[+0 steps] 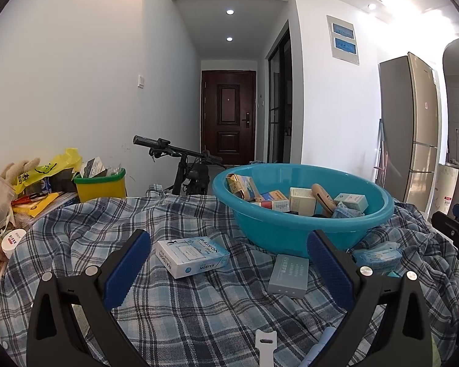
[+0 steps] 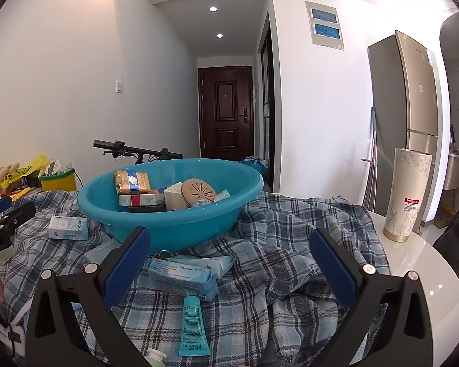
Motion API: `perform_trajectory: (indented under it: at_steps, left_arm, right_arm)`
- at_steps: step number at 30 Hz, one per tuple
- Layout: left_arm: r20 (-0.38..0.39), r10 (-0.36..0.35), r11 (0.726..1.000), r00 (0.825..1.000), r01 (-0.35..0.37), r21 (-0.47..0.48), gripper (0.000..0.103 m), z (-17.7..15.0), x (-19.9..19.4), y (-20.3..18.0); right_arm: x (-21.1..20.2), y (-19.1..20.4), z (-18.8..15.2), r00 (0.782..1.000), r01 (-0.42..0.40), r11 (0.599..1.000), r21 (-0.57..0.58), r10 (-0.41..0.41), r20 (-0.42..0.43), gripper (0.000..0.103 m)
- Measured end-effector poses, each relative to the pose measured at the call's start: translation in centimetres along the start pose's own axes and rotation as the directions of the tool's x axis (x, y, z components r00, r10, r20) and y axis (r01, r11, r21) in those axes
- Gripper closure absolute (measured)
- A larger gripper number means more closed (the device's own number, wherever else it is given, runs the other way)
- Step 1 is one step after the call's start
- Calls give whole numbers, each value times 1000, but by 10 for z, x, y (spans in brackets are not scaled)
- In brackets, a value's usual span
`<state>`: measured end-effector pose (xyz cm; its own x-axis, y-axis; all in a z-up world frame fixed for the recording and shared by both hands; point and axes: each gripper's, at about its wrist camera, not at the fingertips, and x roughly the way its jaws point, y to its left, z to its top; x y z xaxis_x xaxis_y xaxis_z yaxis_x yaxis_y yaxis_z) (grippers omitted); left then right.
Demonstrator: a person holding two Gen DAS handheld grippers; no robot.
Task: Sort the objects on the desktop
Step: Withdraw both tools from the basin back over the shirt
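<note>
Room: a hallway with a dark door behind; a white counter [image 2: 419, 263] draped in a plaid cloth [image 1: 199, 305] carries the clutter.
Left gripper [image 1: 229, 263]: fingers spread wide, holding nothing, hovering above the cloth.
Between its fingers: the RAISON box [image 1: 192, 257] lies flat toward the left finger; a grey box [image 1: 288, 275] lies flat just inside the right finger.
Right gripper [image 2: 231, 260]: fingers wide too, nothing held.
Between its fingers: a wipes pack [image 2: 183, 275] lies just before the basin; a teal tube [image 2: 193, 327] lies nearer the camera, cap end away.
Basin [image 1: 306, 226]: blue, just beyond both grippers, already holding several boxes and a tan disc [image 2: 198, 193].
Farther out: a tall patterned canister [image 2: 405, 198] stands on bare counter to the right; a yellow bin [image 1: 101, 188] sits at far left.
Step in hand, as I judge it: picking a loose item off the cloth for the basin.
Doing it well: centre one item only; the left gripper spans two boxes, so shift toward one before closing. Close across the short sides of a box. The cloth is rumpled, so come down level and avoid pinching a fold with the item.
Soft items: the pack and tube will likely deform; grip mid-body, gently.
</note>
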<state>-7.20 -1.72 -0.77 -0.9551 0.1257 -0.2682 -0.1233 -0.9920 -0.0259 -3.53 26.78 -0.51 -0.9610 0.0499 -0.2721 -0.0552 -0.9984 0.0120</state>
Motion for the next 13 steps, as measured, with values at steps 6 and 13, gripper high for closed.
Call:
perform_trajectory:
  at_steps: [6,13]
  left_arm:
    - [0,0,1000,1000,0,5,0,-1,1,1]
    - [-3,-12,1000,1000,12,15,0,-2,2,0]
  right_arm:
    - [0,4,1,1000,-6,1000,-15,6,-4,0]
    - [2,5,3,1000,-8,999,-32,8,-19,0]
